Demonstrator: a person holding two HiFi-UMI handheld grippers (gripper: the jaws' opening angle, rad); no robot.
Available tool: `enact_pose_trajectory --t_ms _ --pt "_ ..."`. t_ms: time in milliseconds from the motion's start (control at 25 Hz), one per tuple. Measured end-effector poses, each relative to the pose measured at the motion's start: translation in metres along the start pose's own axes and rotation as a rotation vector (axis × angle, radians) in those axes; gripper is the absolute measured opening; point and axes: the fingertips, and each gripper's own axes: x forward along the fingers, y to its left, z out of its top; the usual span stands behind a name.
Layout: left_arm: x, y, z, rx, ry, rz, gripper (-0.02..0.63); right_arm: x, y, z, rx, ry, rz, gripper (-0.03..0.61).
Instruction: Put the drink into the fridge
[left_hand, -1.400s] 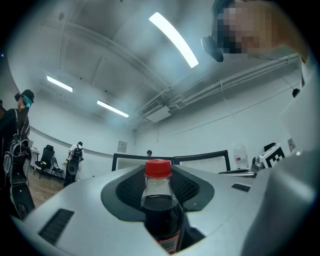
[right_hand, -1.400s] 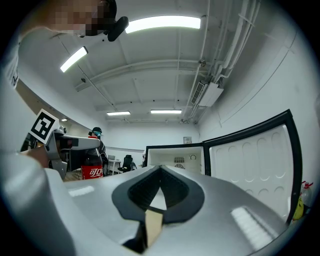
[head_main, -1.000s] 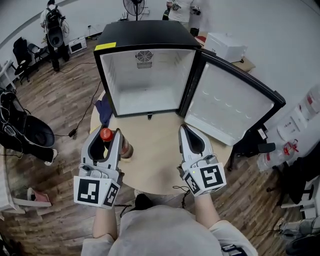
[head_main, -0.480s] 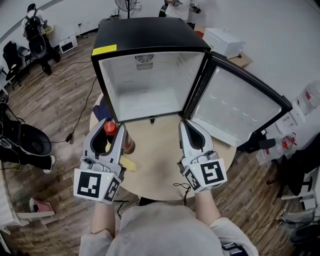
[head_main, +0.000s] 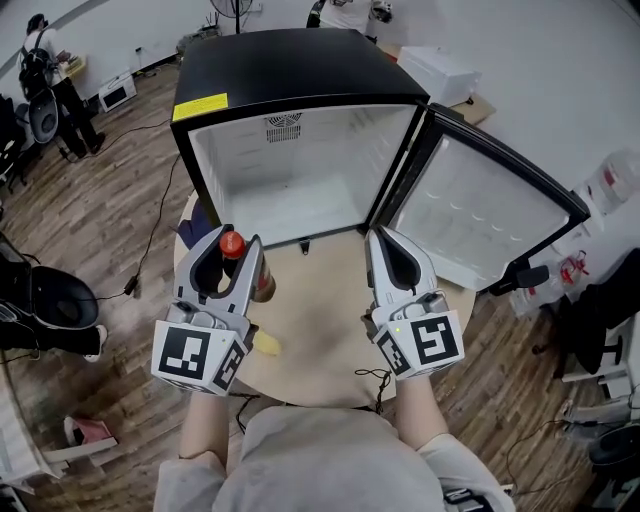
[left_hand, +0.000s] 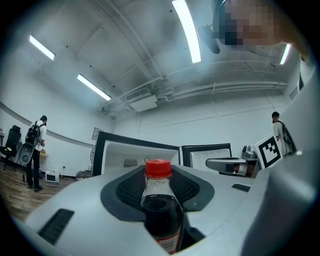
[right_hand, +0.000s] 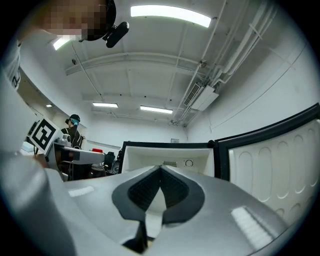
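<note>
The drink is a dark bottle with a red cap, held upright between the jaws of my left gripper, which is shut on it above the round wooden table. In the left gripper view the bottle fills the gap between the dark pads. The black fridge stands just ahead with a white, bare inside and its door swung open to the right. My right gripper hovers at the door's side, shut with nothing in it; its tips meet.
A small yellow object lies on the table near my left gripper. A blue cloth hangs at the fridge's left corner. A white box sits behind the fridge, people stand at the far left, and cables run over the wooden floor.
Both grippers have moved forward toward the fridge, the left one carrying the bottle. The fridge looks nearer and the yellow object on the table has come into view.
</note>
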Motion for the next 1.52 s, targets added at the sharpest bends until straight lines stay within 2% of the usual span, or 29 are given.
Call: enact_pose_trajectory --t_ms 320,560,1000,1320,1520 --pt "0.045 0.017 -0.017 -0.004 0.029 -0.056 0.155 0.016 -0.006 -0.002 -0.032 0.013 -0.025 0.011" --pt "0.083 0.029 -0.033 -0.028 0.042 -0.053 0.155 0.014 -0.020 -0.013 -0.037 0.051 -0.052 0.011" --pt "0.156 0.058 -0.064 -0.026 0.086 0.013 0.153 0.025 -0.058 -0.044 -0.001 0.114 -0.059 0.009" --pt "0.197 0.086 -0.101 -0.067 0.124 0.070 0.153 0.033 -0.079 -0.067 0.033 0.145 -0.067 0.011" --pt "0.220 0.093 -0.120 -0.055 0.132 0.081 0.153 0.039 -0.089 -0.078 0.044 0.162 -0.074 0.009"
